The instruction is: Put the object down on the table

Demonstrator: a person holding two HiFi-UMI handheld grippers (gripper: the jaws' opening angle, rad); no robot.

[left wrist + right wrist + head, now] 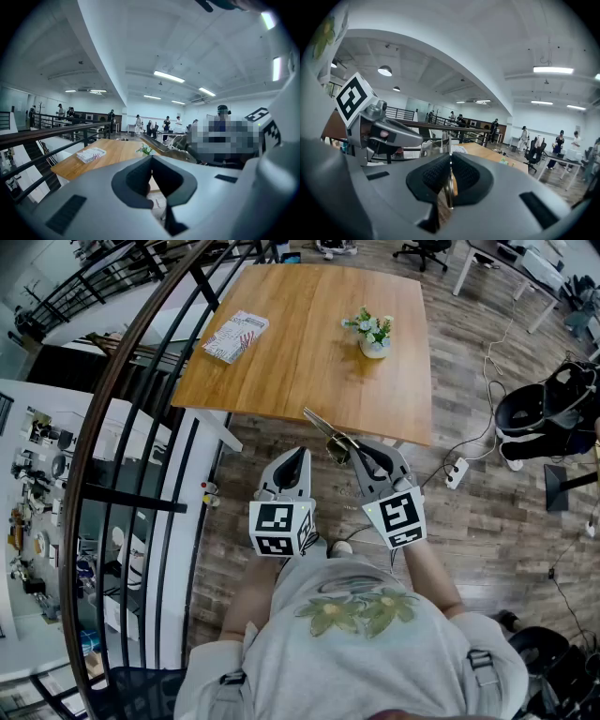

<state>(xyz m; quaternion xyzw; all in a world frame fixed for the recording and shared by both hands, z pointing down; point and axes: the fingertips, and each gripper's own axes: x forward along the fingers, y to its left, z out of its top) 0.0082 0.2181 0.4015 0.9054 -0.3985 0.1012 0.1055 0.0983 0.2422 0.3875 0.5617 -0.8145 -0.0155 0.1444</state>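
No legible text anywhere.

I can't tell what the thin metal object (330,435) is (its near end is buried between the right gripper's (359,457) jaws). The booklet's (235,336) print is too small to read.

The head camera is looking steeply down from above the person (361,634) onto the table (309,343) just ahead. Each gripper camera is riding close behind its own jaws, facing roughly level across the tabletop and far beyond it. All 3 views are sharing the table and potted plant (373,334).
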